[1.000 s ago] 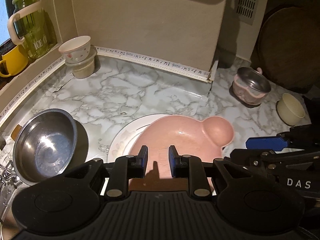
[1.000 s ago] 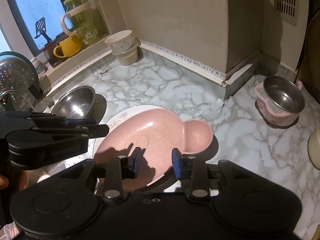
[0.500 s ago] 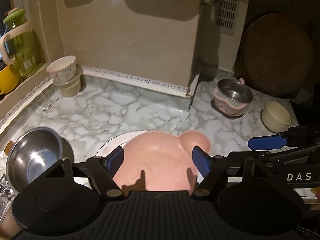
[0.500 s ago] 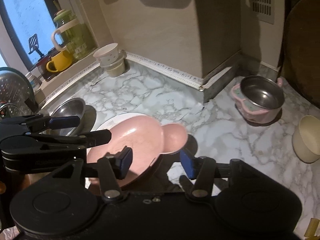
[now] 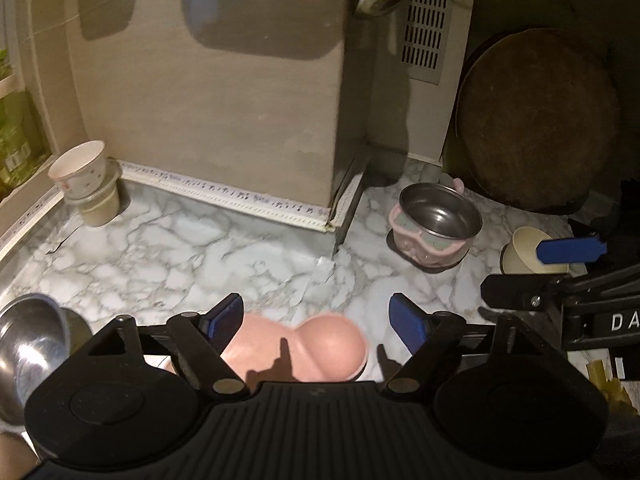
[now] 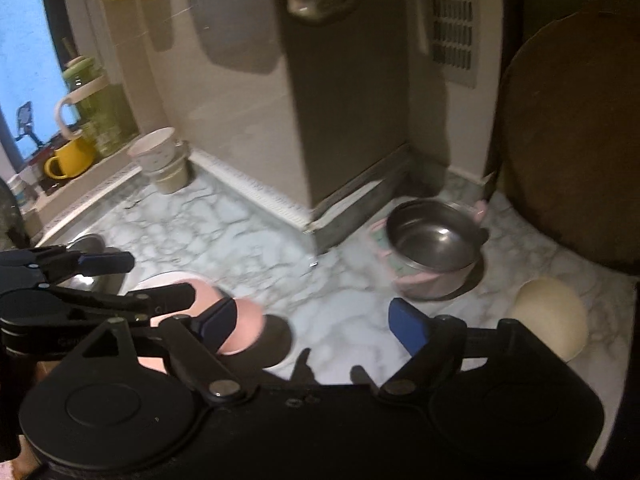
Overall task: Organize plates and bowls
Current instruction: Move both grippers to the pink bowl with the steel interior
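A pink gourd-shaped plate (image 5: 316, 348) lies on a white plate on the marble counter, just below my left gripper (image 5: 318, 318), which is open and empty above it. In the right wrist view the pink plate (image 6: 240, 328) sits on the white plate (image 6: 160, 280), left of my right gripper (image 6: 314, 320), also open and empty. A steel bowl in a pink holder (image 5: 436, 220) (image 6: 432, 244) stands at the back right. A cream bowl (image 5: 528, 252) (image 6: 548, 320) lies further right. A steel bowl (image 5: 28, 340) is at the left.
Stacked small cups (image 5: 86, 182) stand in the back left corner. A green jug (image 6: 96, 112) and yellow mug (image 6: 68, 158) are on the window ledge. A round wooden board (image 5: 536, 120) leans at the back right. A wall column juts out mid-counter.
Both grippers opened, letting go of the pink plate, and pulled up and back from it. The right gripper swung right toward the steel bowl in the pink holder.
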Demonstrator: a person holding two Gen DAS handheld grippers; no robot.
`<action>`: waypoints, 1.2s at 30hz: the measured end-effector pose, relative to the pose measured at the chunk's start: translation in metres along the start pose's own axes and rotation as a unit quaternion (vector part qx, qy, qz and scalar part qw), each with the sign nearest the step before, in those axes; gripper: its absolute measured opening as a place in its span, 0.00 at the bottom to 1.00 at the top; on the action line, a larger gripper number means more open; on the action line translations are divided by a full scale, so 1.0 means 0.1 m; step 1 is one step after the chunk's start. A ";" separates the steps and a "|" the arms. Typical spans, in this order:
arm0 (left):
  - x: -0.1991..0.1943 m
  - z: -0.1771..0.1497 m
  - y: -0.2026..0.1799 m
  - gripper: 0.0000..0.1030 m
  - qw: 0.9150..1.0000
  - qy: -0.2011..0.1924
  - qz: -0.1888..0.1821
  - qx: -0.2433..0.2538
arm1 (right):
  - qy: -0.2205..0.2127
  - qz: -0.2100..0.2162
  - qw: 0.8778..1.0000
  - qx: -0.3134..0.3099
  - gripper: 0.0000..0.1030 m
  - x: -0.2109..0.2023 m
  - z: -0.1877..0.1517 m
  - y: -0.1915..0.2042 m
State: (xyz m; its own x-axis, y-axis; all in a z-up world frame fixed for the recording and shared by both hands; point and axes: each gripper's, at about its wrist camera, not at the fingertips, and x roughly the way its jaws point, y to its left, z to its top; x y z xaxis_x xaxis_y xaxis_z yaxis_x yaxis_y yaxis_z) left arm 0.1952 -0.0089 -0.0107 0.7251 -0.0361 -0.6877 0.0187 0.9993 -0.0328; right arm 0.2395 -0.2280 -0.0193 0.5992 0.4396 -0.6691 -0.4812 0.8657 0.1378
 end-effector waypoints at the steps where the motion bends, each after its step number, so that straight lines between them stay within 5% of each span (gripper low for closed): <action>1: 0.03 0.03 -0.04 0.78 1.000 -0.002 -0.001 0.001 | -0.001 -0.004 1.000 0.000 0.83 0.01 0.02 -0.05; 5: 0.19 0.16 -0.21 0.99 1.000 -0.017 0.001 0.007 | -0.004 -0.020 1.000 0.009 0.84 0.09 0.11 -0.27; 20: 1.00 0.70 -0.65 0.99 1.000 0.000 0.006 0.002 | 0.040 -0.053 0.993 0.097 0.81 0.74 0.25 -1.24; 36: 1.83 0.84 -0.89 0.99 0.999 0.041 0.023 -0.012 | 0.073 -0.087 0.986 0.124 0.77 1.38 0.42 -1.66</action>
State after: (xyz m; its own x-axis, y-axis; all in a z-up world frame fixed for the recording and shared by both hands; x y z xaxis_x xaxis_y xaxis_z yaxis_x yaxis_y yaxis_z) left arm 0.3842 -0.1031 -0.0725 0.6664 0.0087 -0.7455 -0.0307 0.9994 -0.0158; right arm 0.4290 -0.3011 -0.1045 0.5512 0.2549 -0.7945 -0.1963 0.9651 0.1734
